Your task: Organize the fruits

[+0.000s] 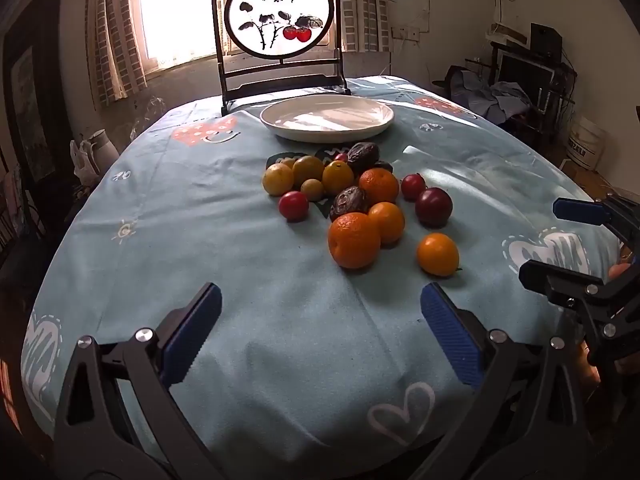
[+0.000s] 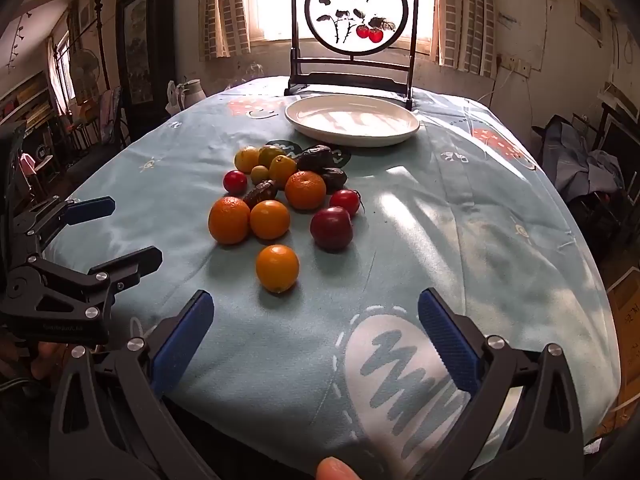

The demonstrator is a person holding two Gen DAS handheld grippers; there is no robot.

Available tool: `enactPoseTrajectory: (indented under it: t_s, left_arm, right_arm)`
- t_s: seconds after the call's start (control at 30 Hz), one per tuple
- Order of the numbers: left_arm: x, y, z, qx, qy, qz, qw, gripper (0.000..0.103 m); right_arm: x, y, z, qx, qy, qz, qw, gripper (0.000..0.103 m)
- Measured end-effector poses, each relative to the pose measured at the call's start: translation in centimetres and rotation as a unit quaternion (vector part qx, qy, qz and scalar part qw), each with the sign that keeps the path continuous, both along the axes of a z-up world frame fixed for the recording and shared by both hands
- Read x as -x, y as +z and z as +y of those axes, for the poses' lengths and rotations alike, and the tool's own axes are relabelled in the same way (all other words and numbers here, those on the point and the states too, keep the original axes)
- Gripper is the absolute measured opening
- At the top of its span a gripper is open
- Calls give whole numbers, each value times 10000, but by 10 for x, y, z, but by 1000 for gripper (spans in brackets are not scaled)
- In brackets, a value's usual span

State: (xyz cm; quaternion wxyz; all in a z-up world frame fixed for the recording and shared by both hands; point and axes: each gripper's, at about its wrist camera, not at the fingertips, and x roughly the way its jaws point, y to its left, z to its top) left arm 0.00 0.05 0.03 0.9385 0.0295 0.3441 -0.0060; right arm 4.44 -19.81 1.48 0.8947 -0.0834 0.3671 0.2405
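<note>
Both tongs gaping wide, nothing in them — left tongs (image 1: pixel 320 336) and right tongs (image 2: pixel 316 336) hang over bare blue cloth at the bench (image 1: pixel 132 272) near edge. The fruit pile (image 1: pixel 356 200) sits mid-bench, the white plate (image 1: pixel 326 118) just behind it. Only the right view catches a fingertip (image 2: pixel 334 469). The painted screen (image 1: pixel 278 10) has brush characters — can't read them.

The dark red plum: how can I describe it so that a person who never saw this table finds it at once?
Start at the white plate on the blue tablecloth; the fruit pile lies in front of it. On the pile's right edge sits the dark red plum, just in front of a small bright red fruit. It is the largest red fruit and the darkest.
</note>
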Motion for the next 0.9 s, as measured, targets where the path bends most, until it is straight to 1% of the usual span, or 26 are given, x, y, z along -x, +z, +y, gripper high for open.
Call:
enactPoseTrajectory:
  t_s: [0.17, 0.2, 0.23, 0.47, 0.53, 0.9]
  left_arm:
    - [0, 0, 1, 23, 86, 29, 10000, 101]
    - [-2, -4, 4, 79, 8, 55, 10000, 101]
    - [-3, -5, 5, 64, 20, 54, 10000, 101]
    - [-2, -5, 4, 38, 25, 47, 10000, 101]
    - [-2, -6, 5, 54, 29, 55, 10000, 101]
    - [-3, -10, 4, 58, 33, 97, 9999, 101]
  right_arm:
    - [2, 2, 0, 16, 4, -49, 10000, 102]
    - [3, 2, 0, 19, 6, -61, 10000, 102]
    - [0, -1, 1, 8, 0, 24, 10000, 102]
    - [-3, 7, -3, 11, -17, 40, 10000, 102]
    - [-3, -4, 2, 10, -19, 42, 10000, 102]
    - [-2, -5, 2, 10, -25, 78, 10000, 102]
